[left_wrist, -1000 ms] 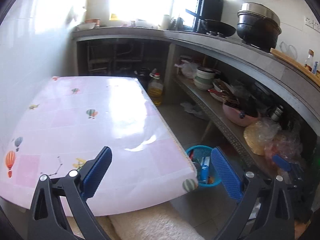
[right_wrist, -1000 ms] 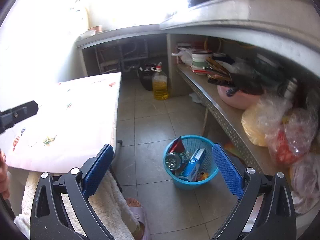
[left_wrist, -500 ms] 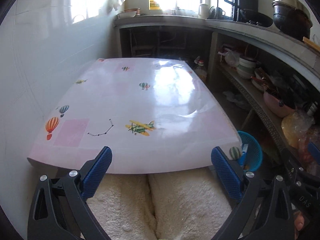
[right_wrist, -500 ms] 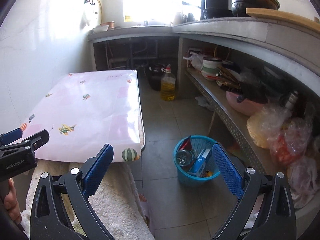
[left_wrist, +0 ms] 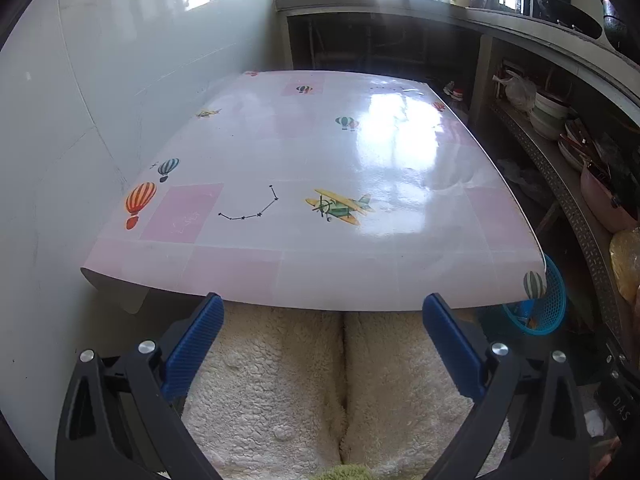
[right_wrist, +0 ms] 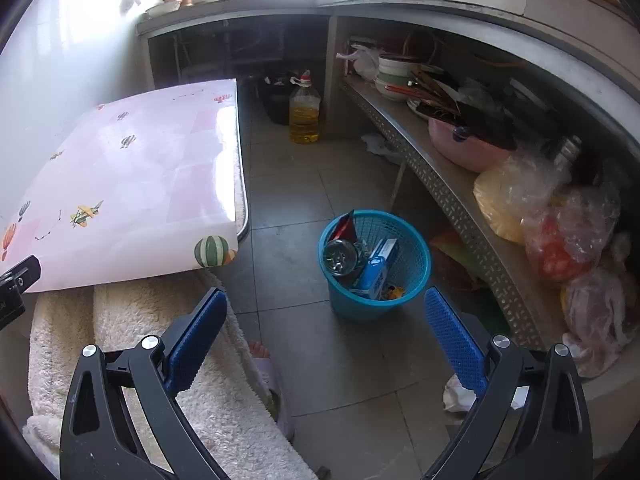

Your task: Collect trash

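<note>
A blue mesh trash basket [right_wrist: 376,264] stands on the tiled floor right of the table, holding a crushed can, a blue-white carton and a red wrapper. Its rim also shows in the left wrist view [left_wrist: 548,308]. My right gripper [right_wrist: 324,328] is open and empty, above the floor just short of the basket. My left gripper [left_wrist: 320,332] is open and empty, held before the near edge of the pink table [left_wrist: 320,184], whose top shows only its printed pattern. A crumpled white scrap [right_wrist: 456,394] lies on the floor by the right finger.
A person's fleece-covered legs [left_wrist: 340,392] sit under the table's near edge. A metal shelf [right_wrist: 460,196] with bowls and plastic bags runs along the right. An oil bottle [right_wrist: 304,114] stands on the floor at the back. A tiled wall [left_wrist: 100,100] is on the left.
The left gripper swung left from the basket side and now faces the table squarely. The right gripper dipped toward the floor and basket. Both stayed open.
</note>
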Action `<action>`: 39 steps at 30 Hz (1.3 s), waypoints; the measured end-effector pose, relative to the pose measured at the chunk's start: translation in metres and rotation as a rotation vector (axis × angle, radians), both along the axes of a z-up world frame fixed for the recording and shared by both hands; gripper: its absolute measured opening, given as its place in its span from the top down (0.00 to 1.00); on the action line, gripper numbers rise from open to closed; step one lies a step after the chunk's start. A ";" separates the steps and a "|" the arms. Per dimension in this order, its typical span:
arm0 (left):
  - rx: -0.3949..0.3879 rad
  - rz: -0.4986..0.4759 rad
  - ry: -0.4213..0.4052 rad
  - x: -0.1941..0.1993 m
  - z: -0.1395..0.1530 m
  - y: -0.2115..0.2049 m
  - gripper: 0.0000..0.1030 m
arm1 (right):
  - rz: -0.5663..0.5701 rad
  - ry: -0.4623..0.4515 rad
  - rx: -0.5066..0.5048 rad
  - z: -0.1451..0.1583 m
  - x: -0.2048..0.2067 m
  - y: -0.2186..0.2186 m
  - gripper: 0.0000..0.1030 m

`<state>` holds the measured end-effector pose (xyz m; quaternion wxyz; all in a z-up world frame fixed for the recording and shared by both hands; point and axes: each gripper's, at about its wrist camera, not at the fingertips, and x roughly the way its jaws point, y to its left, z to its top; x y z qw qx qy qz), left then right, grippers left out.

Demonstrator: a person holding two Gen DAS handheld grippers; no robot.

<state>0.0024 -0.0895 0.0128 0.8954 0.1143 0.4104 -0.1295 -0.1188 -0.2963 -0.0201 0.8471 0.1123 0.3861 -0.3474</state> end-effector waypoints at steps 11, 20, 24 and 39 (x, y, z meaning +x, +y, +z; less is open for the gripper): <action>0.023 -0.001 0.010 0.001 -0.002 -0.007 0.05 | -0.020 0.007 0.015 -0.005 -0.005 -0.008 0.08; 0.031 -0.008 0.010 0.000 -0.003 -0.010 0.05 | -0.025 0.006 0.015 -0.005 -0.007 -0.010 0.08; 0.034 -0.013 0.008 -0.001 -0.003 -0.011 0.05 | -0.026 0.007 0.013 -0.004 -0.007 -0.011 0.08; 0.035 -0.016 0.013 -0.004 -0.003 -0.012 0.05 | -0.023 0.006 0.006 -0.002 -0.006 -0.009 0.08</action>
